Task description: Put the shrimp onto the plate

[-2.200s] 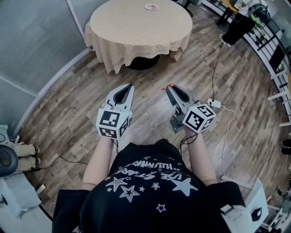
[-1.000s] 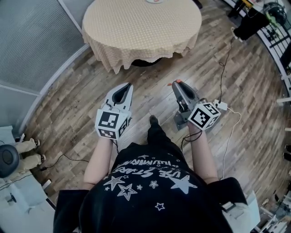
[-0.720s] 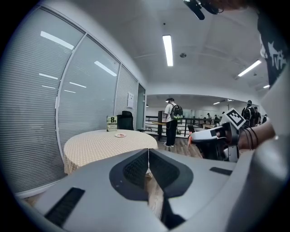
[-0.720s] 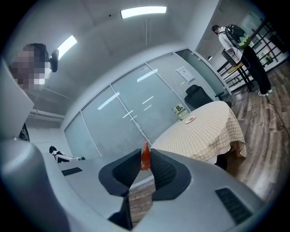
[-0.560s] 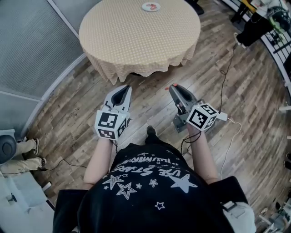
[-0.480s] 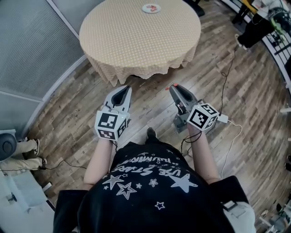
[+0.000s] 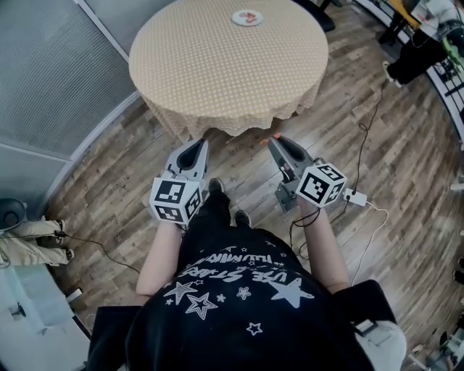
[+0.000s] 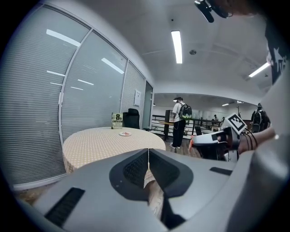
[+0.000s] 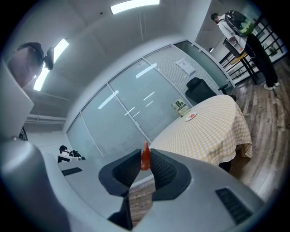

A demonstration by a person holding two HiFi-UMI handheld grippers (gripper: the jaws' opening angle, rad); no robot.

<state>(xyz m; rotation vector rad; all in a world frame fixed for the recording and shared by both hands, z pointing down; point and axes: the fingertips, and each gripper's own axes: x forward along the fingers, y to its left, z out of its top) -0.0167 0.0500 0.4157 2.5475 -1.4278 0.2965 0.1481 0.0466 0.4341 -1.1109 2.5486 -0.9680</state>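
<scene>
A small white plate [image 7: 248, 17] sits at the far side of a round table with a yellow checked cloth [image 7: 228, 65]; something red lies on it. The plate [image 8: 125, 133] shows small in the left gripper view, and the plate [image 9: 191, 116] in the right gripper view. My right gripper [image 7: 275, 139] is shut on an orange-red shrimp [image 9: 145, 157], whose tip sticks out between the jaws. My left gripper [image 7: 199, 143] is shut and holds nothing. Both hang above the wooden floor, just short of the table's near edge.
A glass wall with blinds [image 7: 51, 80] runs along the left. Cables and a white adapter [image 7: 357, 196] lie on the floor at the right. A sign and a dark chair [image 8: 131, 118] stand behind the table. A person with a backpack [image 8: 180, 121] stands farther back.
I have walked toward the table: it has grown larger and its near edge now lies just ahead of both grippers. The right gripper still holds the shrimp.
</scene>
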